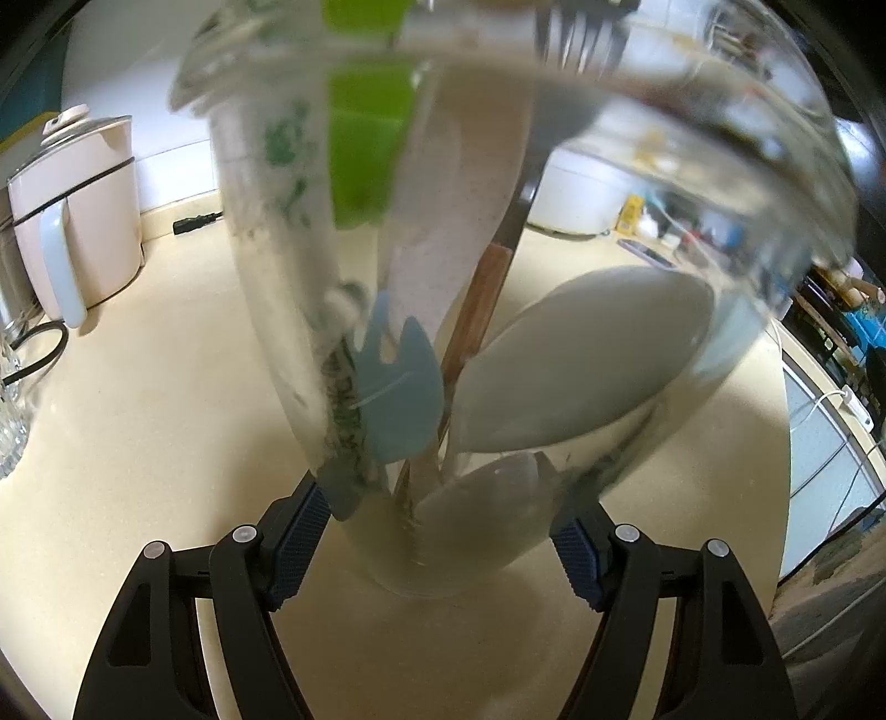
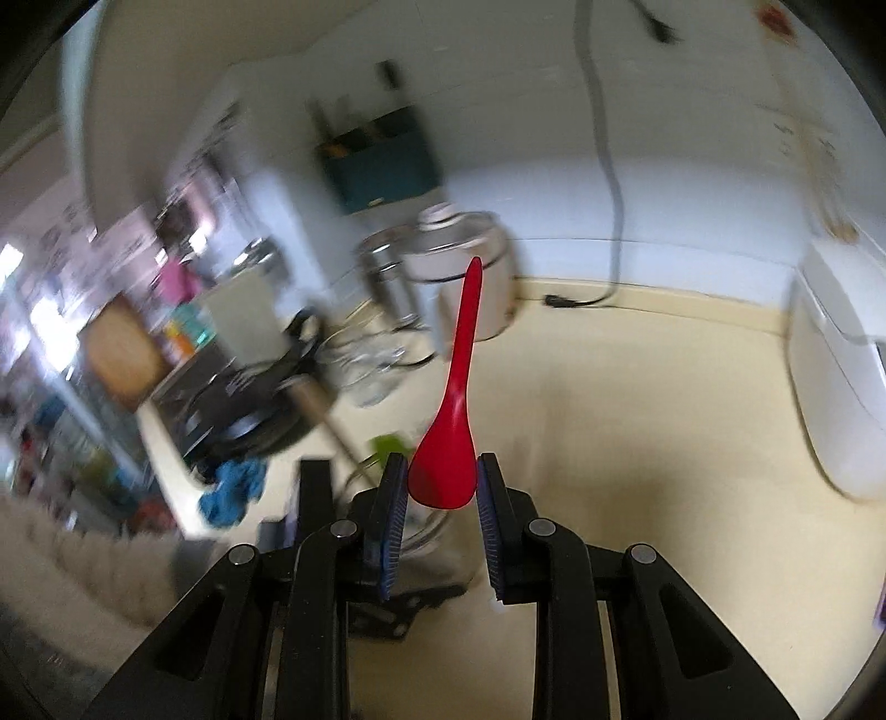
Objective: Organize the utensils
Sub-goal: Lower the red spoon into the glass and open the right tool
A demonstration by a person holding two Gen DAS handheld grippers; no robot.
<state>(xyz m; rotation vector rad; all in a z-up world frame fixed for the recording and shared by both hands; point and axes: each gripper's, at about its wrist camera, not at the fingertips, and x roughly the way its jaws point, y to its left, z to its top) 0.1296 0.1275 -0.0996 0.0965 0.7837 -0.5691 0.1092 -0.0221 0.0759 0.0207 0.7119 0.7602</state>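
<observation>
In the right wrist view I am seeing heavy motion blur across the left half of the scene, so the shelves and clutter there are not readable. In the left wrist view the rim of the glass jar (image 1: 554,310) is running out of the top of the frame, and the upper ends of the utensils inside are being cut off or smeared by the curved glass.

The glass jar is standing on the cream countertop (image 1: 166,399). Through its wall I am reading a light blue fork-shaped utensil (image 1: 401,387), two pale grey spoon bowls (image 1: 581,365), a wooden handle (image 1: 476,315), a speckled white handle (image 1: 459,194), a green piece (image 1: 368,138) and metal fork tines (image 1: 578,39) near the top. A white electric kettle (image 1: 77,210) is standing at the back left of the counter.

The left gripper (image 1: 443,531) is bracketing the base of the jar; its blue pads (image 1: 302,531) are sitting against the glass on both sides, so I am treating it as clamped on the jar.

The right gripper (image 2: 440,501) is holding a red rice paddle (image 2: 451,421) by its blade, with the pads (image 2: 390,504) narrowly spaced and pressing its edges. The handle is pointing up and away from the camera, above the counter. A glass container is partly showing below the fingers, too hidden to identify.
</observation>
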